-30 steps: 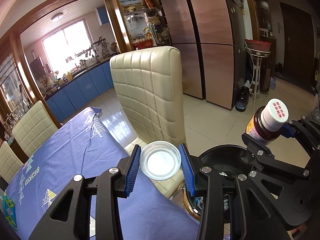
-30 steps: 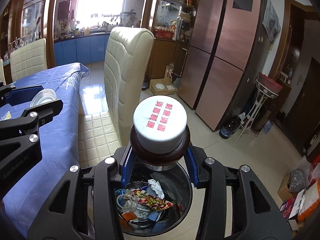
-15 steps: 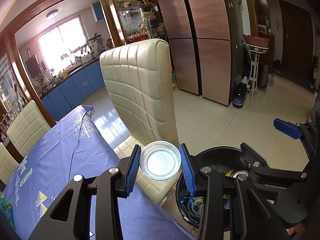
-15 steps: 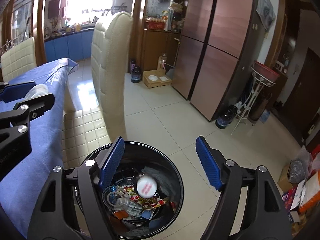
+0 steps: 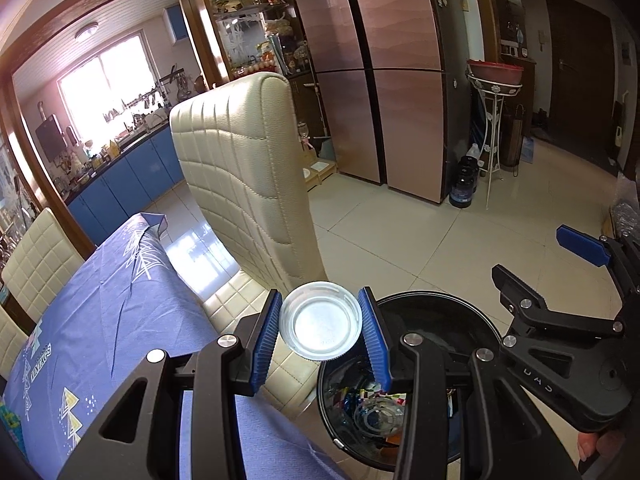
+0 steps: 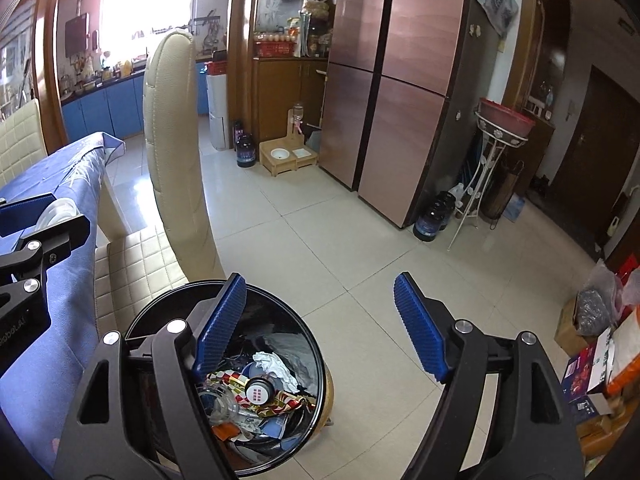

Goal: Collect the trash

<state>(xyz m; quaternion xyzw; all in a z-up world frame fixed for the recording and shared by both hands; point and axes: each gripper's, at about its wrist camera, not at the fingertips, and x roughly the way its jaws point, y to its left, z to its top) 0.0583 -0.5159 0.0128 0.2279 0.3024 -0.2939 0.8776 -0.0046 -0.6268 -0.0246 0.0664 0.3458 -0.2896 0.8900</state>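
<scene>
The brown bottle with the white cap (image 6: 259, 391) now lies in the black trash bin (image 6: 308, 344), cap up among foil wrappers (image 6: 276, 402) and crumpled tissue (image 6: 276, 364), at about seven o'clock in the right wrist view. A second ago it sat clamped between the right gripper's blue pads above the bin; it has since dropped out, so that piece of trash counts as collected.

The right gripper (image 6: 320, 324) is empty: its jaws are opening and already stand widely spread, with only floor tile and the bin's rim showing between them. Its left finger hangs over the bin's mouth; the right finger is over bare floor at five o'clock.

The second piece is the clear plastic lid (image 5: 321, 321), pinched edge to edge by the left gripper (image 5: 320, 330). The pads press on its rim at both sides, just as they did a second ago, jaws partly closed to the lid's width. In the left wrist view the lid sits near centre, at about six o'clock, above the cream chair (image 5: 244, 192) seat and just beside the bin's rim (image 5: 440, 298), which lies at five o'clock. It looks not yet fully over the opening, so I judge the next step is to carry it a little further toward the bin and release.

The blue tablecloth (image 5: 100, 312) fills eight o'clock.
</scene>
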